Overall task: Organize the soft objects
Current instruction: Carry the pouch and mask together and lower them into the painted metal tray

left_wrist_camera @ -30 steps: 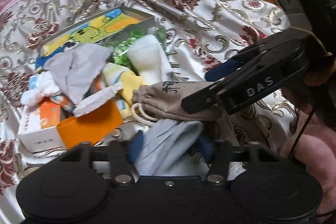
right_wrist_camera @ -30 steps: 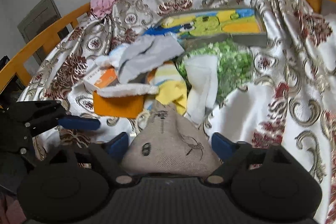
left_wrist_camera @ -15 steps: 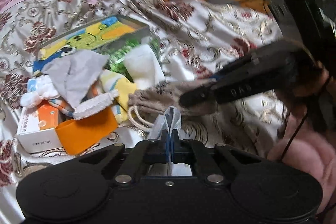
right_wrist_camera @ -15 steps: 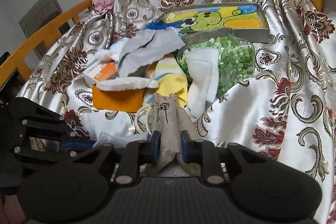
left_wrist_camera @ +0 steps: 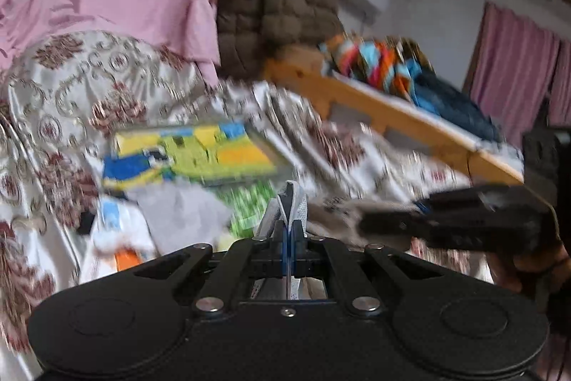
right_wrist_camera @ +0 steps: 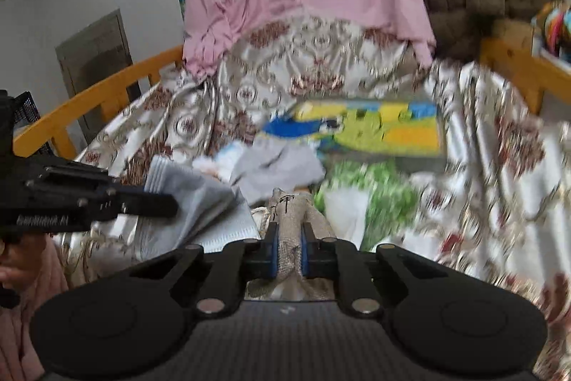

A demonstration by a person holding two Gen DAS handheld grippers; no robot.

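Satin bedspread [right_wrist_camera: 474, 145] w/ brown flowers now lies lower in both views — 2 grippers have come up from it, so 2 soft items are picked for sorting. Pile behind: 1 picture box [right_wrist_camera: 371, 131], 1 grey cloth [right_wrist_camera: 278, 166]. Right gripper [right_wrist_camera: 288, 247] is closing, clamped on 1 burlap pouch [right_wrist_camera: 291, 224]. Left gripper [left_wrist_camera: 287, 234] is together, pinching 1 grey sock [left_wrist_camera: 289, 202] — both held above bed.
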